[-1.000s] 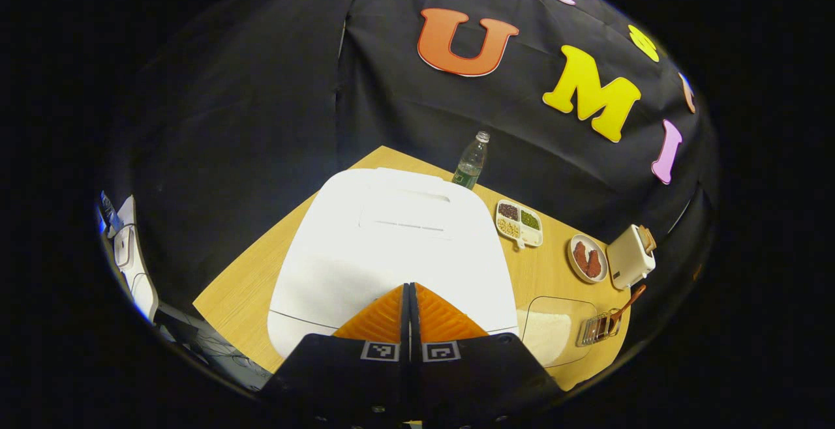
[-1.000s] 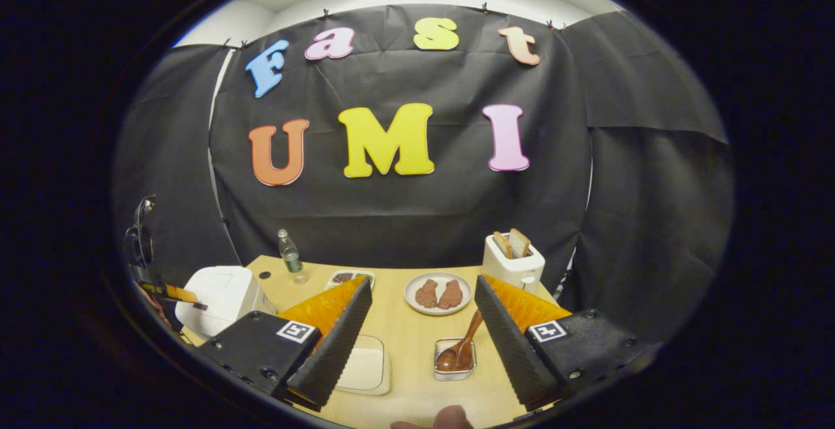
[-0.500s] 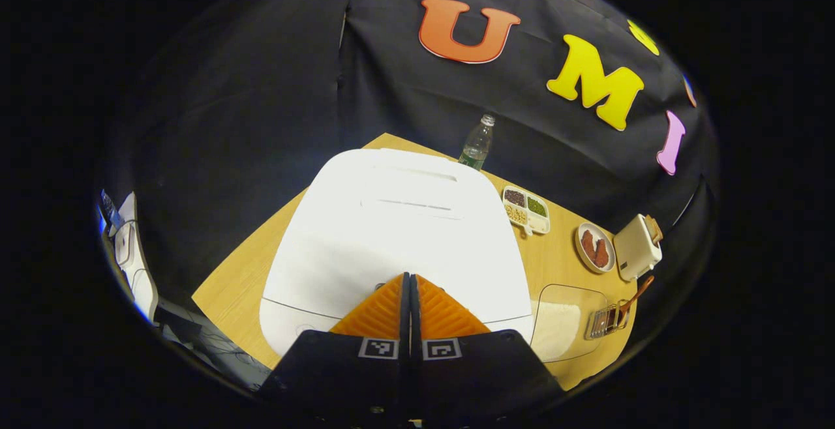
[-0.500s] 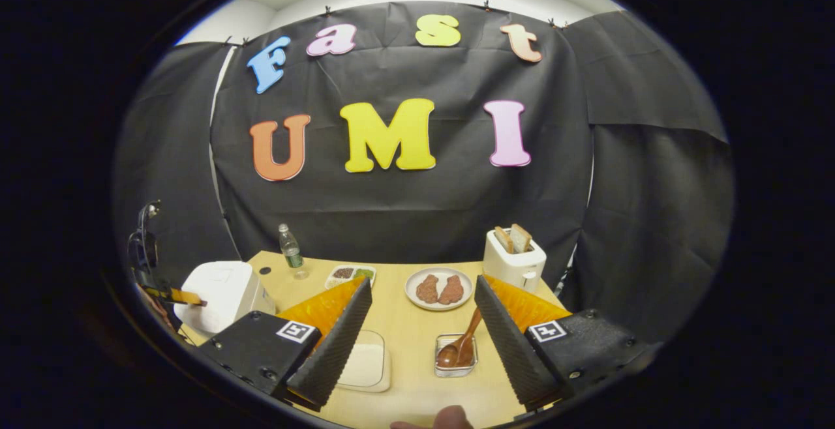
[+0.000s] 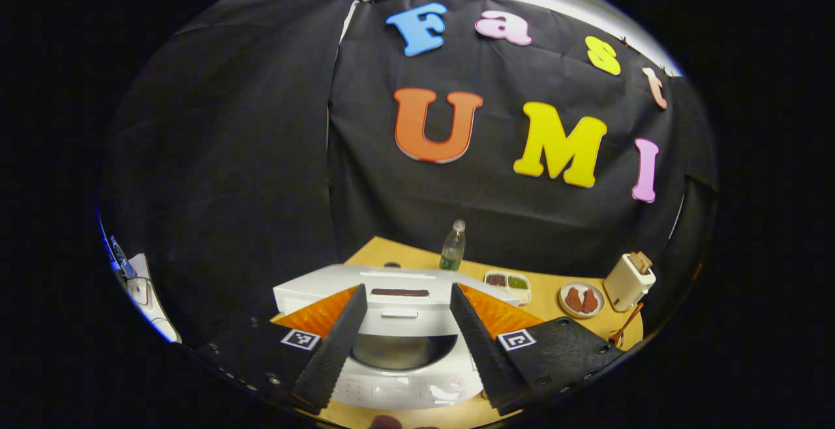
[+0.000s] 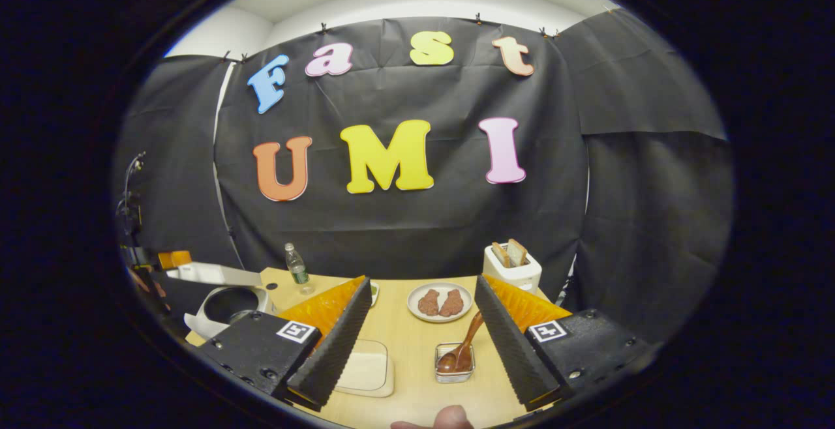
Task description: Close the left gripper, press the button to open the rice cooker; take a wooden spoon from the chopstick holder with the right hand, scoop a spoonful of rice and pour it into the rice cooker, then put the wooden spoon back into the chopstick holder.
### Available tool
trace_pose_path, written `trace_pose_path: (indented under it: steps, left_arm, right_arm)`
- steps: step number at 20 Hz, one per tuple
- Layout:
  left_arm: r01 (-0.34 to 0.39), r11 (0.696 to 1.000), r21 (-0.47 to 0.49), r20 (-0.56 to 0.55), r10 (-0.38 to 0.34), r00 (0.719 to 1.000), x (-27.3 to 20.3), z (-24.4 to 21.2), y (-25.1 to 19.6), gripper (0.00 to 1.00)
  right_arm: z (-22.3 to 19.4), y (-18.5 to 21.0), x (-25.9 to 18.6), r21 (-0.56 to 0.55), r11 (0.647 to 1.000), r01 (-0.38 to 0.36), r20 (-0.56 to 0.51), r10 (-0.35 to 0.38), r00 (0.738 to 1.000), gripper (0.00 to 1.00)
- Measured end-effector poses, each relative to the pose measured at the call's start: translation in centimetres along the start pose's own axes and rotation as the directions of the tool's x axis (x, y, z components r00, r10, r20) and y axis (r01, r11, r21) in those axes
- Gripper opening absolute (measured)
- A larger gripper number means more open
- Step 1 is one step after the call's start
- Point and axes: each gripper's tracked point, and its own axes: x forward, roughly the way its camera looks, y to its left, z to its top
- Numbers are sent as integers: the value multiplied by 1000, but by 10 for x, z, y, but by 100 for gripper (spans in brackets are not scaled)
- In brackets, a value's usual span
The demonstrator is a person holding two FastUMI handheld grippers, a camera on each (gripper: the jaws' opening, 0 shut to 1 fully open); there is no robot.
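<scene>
The white rice cooker (image 5: 398, 377) stands open, its lid (image 5: 391, 289) raised and the dark inner pot (image 5: 401, 351) showing. My left gripper (image 5: 408, 290) is open just in front of the cooker, with one finger on each side of the pot and nothing held. In the right gripper view the open cooker (image 6: 225, 305) sits at far left. My right gripper (image 6: 423, 281) is open above the table. Between its fingers lies the wooden spoon (image 6: 464, 341), leaning in the clear chopstick holder (image 6: 455, 369). A tray of rice (image 6: 365, 371) lies left of the holder.
On the wooden table (image 6: 417, 338) stand a plate of brown pieces (image 6: 438, 302), a toaster with bread (image 6: 512, 266) and a water bottle (image 6: 297, 266). A divided dish (image 5: 509, 281) lies behind the cooker. A fingertip (image 6: 450, 416) shows at the bottom edge.
The left gripper went from shut on top of the cooker to open and pulled back. The cooker lid has sprung up. The right gripper has hardly moved.
</scene>
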Motion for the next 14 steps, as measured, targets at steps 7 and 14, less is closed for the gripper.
trace_pose_path:
  steps: [7,14]
  left_arm:
    - [-3,996,87,153,-10,988,-41,43,-7,96]
    - [15,993,115,175,-35,984,-77,37,-27,96]
  right_arm:
    - [-5,-14,-9,-7,1000,-3,15,3,1000,99]
    - [-35,-41,-4,-10,1000,-6,-36,6,999,100]
